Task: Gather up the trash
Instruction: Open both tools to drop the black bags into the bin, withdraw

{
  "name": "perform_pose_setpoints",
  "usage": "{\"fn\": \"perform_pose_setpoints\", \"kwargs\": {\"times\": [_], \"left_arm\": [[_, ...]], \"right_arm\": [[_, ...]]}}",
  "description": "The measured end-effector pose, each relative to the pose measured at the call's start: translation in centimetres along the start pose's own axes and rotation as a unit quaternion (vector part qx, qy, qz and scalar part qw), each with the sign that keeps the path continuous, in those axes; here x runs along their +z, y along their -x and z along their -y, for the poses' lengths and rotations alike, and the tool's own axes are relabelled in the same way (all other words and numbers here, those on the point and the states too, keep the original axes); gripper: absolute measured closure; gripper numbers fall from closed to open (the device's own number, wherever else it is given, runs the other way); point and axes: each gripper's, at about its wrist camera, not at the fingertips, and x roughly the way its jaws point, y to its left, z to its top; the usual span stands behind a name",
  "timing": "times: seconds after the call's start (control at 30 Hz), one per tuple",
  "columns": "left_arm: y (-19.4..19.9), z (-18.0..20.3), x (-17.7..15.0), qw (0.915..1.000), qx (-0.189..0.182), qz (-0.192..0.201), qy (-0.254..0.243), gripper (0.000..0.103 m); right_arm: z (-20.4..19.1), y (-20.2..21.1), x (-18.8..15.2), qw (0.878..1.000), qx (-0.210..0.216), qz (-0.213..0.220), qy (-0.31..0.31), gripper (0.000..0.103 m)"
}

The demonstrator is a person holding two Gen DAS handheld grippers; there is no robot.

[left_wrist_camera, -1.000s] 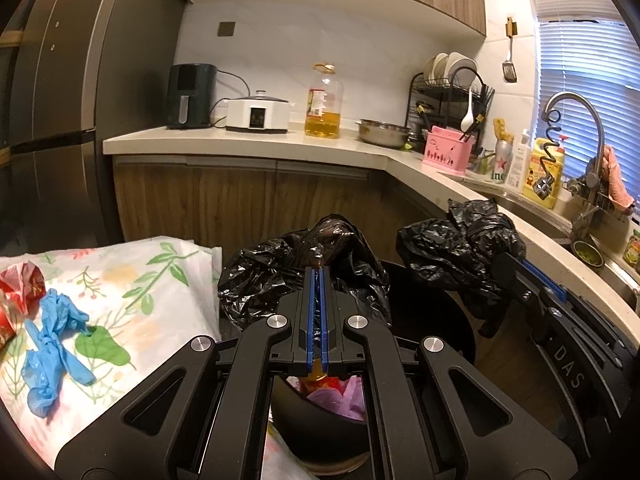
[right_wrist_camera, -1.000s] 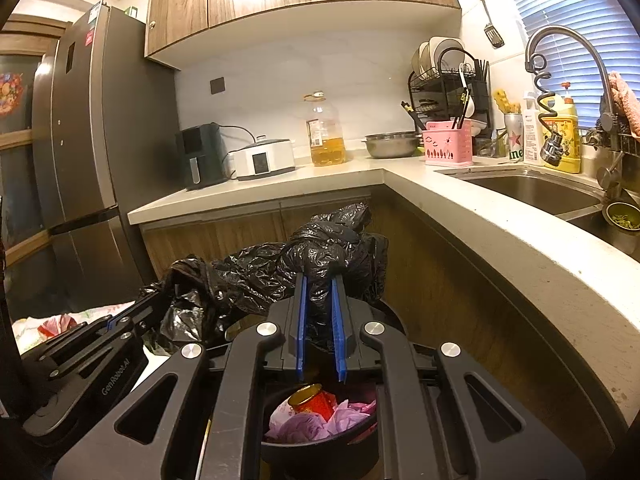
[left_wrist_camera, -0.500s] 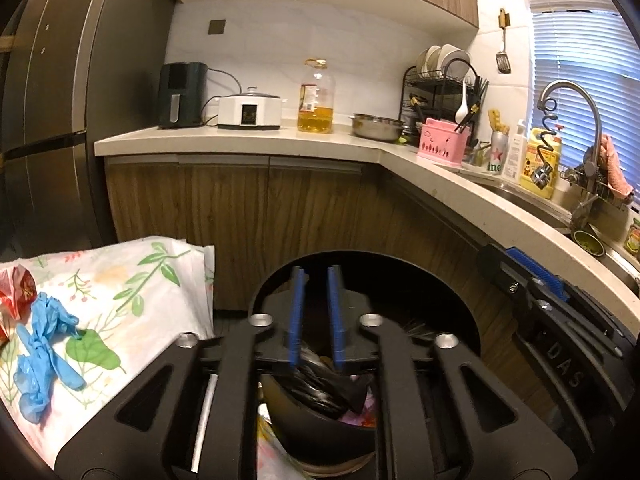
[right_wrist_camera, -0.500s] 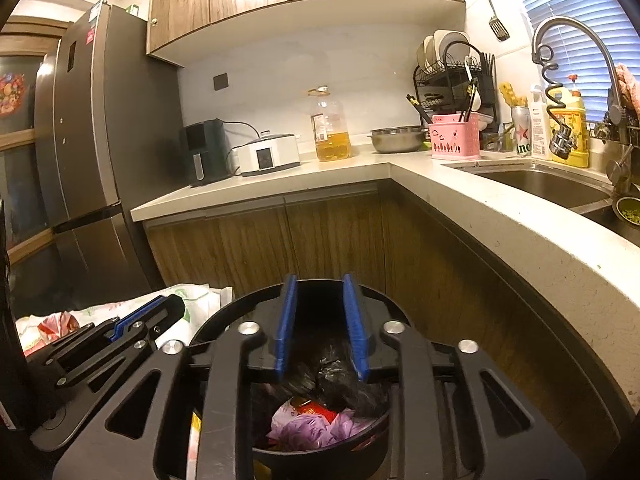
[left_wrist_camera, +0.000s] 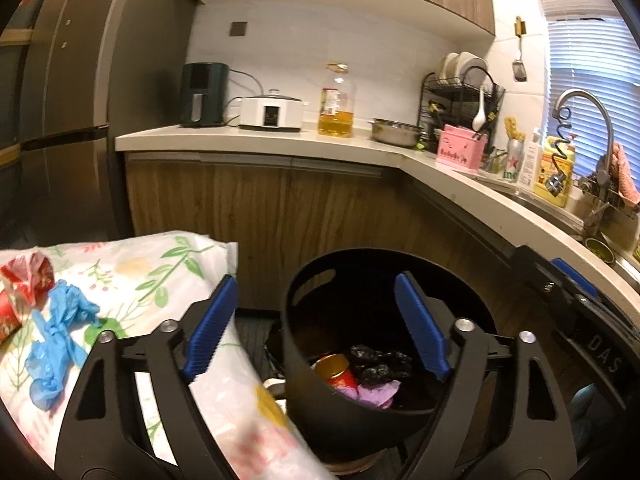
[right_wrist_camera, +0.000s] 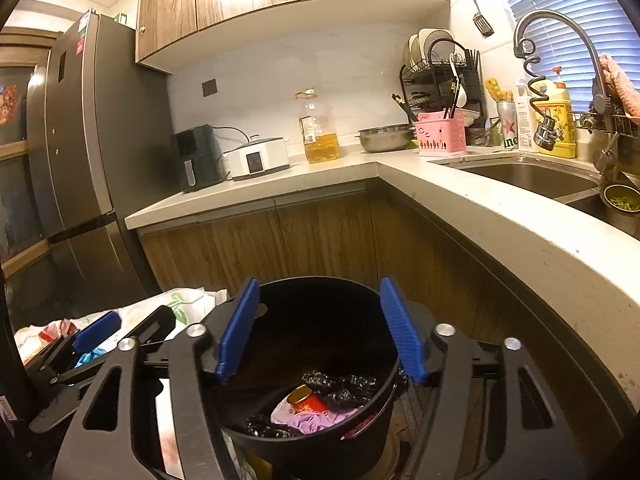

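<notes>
A black round bin (left_wrist_camera: 320, 392) stands on the floor by the cabinets; it also shows in the right wrist view (right_wrist_camera: 372, 404). Inside lie a crumpled black bag (left_wrist_camera: 378, 362), a red can (left_wrist_camera: 336, 372) and purple trash (left_wrist_camera: 376, 392); the right wrist view shows the bag (right_wrist_camera: 344, 388), can (right_wrist_camera: 306, 400) and purple trash (right_wrist_camera: 308, 420) too. My left gripper (left_wrist_camera: 316, 332) is open and empty above the bin's left rim. My right gripper (right_wrist_camera: 320, 330) is open and empty above the bin. A blue glove (left_wrist_camera: 56, 344) and red wrapper (left_wrist_camera: 24, 284) lie on the floral cloth (left_wrist_camera: 160, 272).
A curved countertop (right_wrist_camera: 500, 220) runs along the right with a sink (right_wrist_camera: 532, 176) and faucet (right_wrist_camera: 560, 36). Wooden cabinet doors (left_wrist_camera: 248, 216) stand behind the bin. A steel fridge (right_wrist_camera: 80, 168) stands at the left. Appliances, an oil bottle (left_wrist_camera: 338, 100) and a dish rack sit on the counter.
Both grippers held the black bag up a second ago, then opened wide. The bag has dropped into the bin, and both grippers now hang empty above it.
</notes>
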Motion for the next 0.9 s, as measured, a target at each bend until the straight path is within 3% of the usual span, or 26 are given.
{"fn": "perform_pose_setpoints", "kwargs": {"times": [0.33,0.9], "left_arm": [[5.1,-3.1,-1.9,0.9981,0.059,0.019,0.007,0.014],[12.9,-9.7,-4.2,0.9862,0.152,0.048,0.045,0.012]], "right_arm": [[-2.1,2.0,-1.0,1.000,-0.007,-0.008,0.022,0.023],[-7.8,4.6,-3.1,0.998,0.030,-0.018,0.048,0.021]]}}
